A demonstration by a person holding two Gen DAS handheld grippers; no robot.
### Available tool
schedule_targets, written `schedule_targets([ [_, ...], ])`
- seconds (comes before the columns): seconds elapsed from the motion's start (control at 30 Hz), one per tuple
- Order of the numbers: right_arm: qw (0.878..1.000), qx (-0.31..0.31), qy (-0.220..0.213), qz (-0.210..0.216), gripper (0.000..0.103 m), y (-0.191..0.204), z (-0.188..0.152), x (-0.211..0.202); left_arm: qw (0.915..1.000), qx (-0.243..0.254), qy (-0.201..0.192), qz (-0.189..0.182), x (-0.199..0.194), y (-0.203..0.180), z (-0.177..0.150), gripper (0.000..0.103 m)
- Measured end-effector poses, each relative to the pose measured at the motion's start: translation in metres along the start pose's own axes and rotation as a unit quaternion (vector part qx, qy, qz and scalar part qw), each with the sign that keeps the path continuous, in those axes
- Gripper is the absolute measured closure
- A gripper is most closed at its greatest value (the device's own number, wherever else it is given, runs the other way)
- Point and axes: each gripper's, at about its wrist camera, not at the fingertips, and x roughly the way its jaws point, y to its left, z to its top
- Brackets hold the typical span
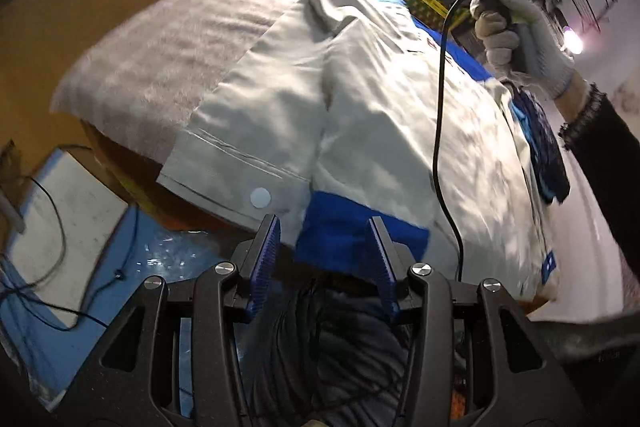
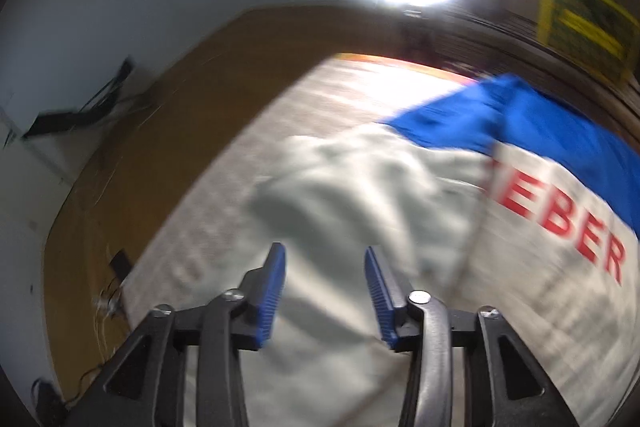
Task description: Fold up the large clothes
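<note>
1. The left hand-held gripper (image 1: 325,251) hangs over the near hem with its jaws partly apart and nothing between the pads; the right hand-held gripper (image 2: 325,279) stands likewise, parted and empty above pale cloth.
2. The worktop (image 1: 160,39), under a grey cover, carries the jacket (image 1: 360,115), which lies spread across most of it.
3. The jacket looks soft, light and limp; it would likely sag, so hems and corners seem the best holds.
4. Its blue hem band (image 1: 340,223) overhangs the near edge.
5. Bare cover to the jacket's left leaves room for folding.
6. A black cable (image 1: 440,107) crosses the cloth and might snag.
</note>
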Motion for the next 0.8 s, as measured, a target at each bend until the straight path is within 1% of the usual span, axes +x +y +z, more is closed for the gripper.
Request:
schedule_targets([
  [0.07,1.000,-0.026,0.014,0.000,0.049,0.026,0.007,0.013,0.9999,-0.011,0.004,-0.010,0.010,0.006,0.002,0.058],
  [0.17,0.998,-0.048,0.036,-0.014,0.049,0.055,0.015,0.037,0.9992,-0.025,0.006,-0.031,0.018,0.010,0.001,0.058],
  [0.2,0.998,-0.051,0.043,-0.018,0.049,0.060,0.010,0.043,0.9988,-0.029,0.005,-0.038,0.020,0.010,0.000,0.058],
  [0.27,0.996,-0.051,0.059,-0.030,0.049,0.071,0.012,0.059,0.9978,-0.039,0.002,-0.054,0.024,0.010,0.000,0.058],
  [0.4,0.992,-0.061,0.082,-0.067,0.049,0.082,0.015,0.089,0.9973,-0.038,0.006,-0.062,0.029,0.007,-0.002,0.058],
  [0.5,0.988,-0.075,0.095,-0.101,0.049,0.088,0.016,0.105,0.9976,-0.029,0.009,-0.061,0.033,0.003,-0.002,0.059],
  [0.53,0.986,-0.080,0.098,-0.110,0.051,0.089,0.016,0.109,0.9978,-0.026,0.010,-0.060,0.034,0.002,-0.002,0.063],
  [0.6,0.983,-0.088,0.104,-0.126,0.052,0.089,0.015,0.116,0.9982,-0.021,0.011,-0.054,0.035,0.000,-0.001,0.075],
  [0.63,0.982,-0.088,0.106,-0.131,0.052,0.087,0.015,0.119,0.9982,-0.021,0.011,-0.055,0.035,0.000,-0.001,0.079],
  [0.67,0.981,-0.088,0.108,-0.133,0.054,0.087,0.014,0.121,0.9982,-0.020,0.010,-0.055,0.035,0.000,-0.001,0.087],
  [0.7,0.981,-0.087,0.111,-0.136,0.058,0.085,0.013,0.124,0.9984,-0.017,0.008,-0.053,0.034,-0.001,-0.001,0.091],
  [0.73,0.980,-0.088,0.115,-0.139,0.064,0.084,0.012,0.127,0.9989,-0.012,0.006,-0.045,0.033,-0.002,-0.002,0.093],
  [0.77,0.979,-0.088,0.120,-0.141,0.067,0.082,0.011,0.130,0.9992,-0.006,0.003,-0.038,0.033,-0.004,-0.003,0.097],
  [0.8,0.979,-0.088,0.122,-0.140,0.075,0.081,0.010,0.131,0.9993,-0.002,0.000,-0.038,0.031,-0.004,-0.003,0.098],
])
